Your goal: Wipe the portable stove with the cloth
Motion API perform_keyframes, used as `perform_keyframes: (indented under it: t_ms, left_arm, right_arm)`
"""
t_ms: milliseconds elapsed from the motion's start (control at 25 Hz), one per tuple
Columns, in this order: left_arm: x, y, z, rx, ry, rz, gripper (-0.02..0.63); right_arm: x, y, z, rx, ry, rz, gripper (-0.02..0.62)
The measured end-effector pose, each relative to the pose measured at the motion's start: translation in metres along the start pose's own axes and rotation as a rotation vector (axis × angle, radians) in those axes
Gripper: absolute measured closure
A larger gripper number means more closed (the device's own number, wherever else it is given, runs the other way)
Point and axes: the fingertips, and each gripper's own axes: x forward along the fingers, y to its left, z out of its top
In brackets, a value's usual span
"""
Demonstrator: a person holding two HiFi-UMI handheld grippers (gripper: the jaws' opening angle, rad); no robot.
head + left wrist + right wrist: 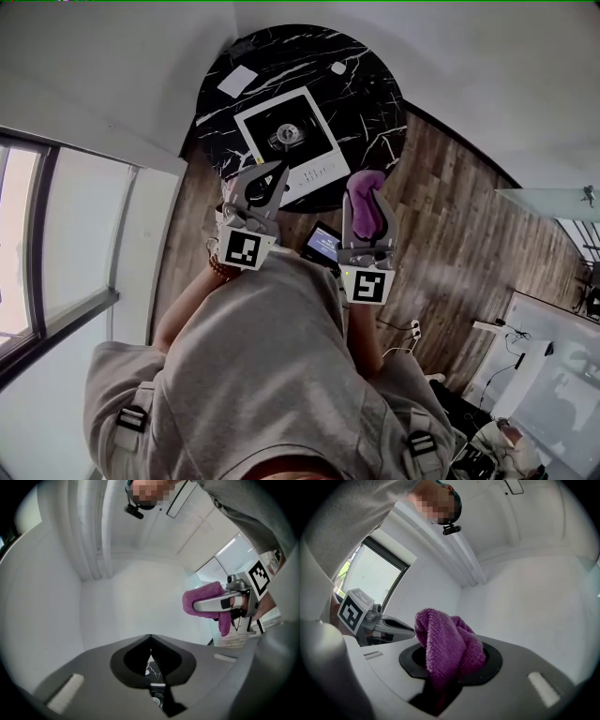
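Near left edge of round black marble table [366, 103]: white paper square [237, 82]. Centre: white square portable stove [314, 173], near corner overlapped by left gripper [278, 173], jaws together, empty. Beside near edge: right gripper [366, 220], clamped on bunched purple cloth [366, 199]

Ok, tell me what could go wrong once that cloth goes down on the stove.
The cloth is a bunched wad in the right gripper, so it may wipe only a narrow strip or pull loose.
The left gripper is shut, empty and off the portable stove, so the stove may slide on the table.
The stove sits near the table's near edge, so strokes toward the person might drag it off.
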Motion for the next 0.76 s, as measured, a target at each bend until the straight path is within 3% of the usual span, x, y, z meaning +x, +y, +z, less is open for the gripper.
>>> perform_keyframes:
  t_ms: [760]
  left_arm:
    - [-0.012,-0.003,-0.003,-0.009,0.005,-0.005,0.604]
  right_arm:
    - [-0.011,0.004,0.003,-0.013,0.006,-0.015,0.456]
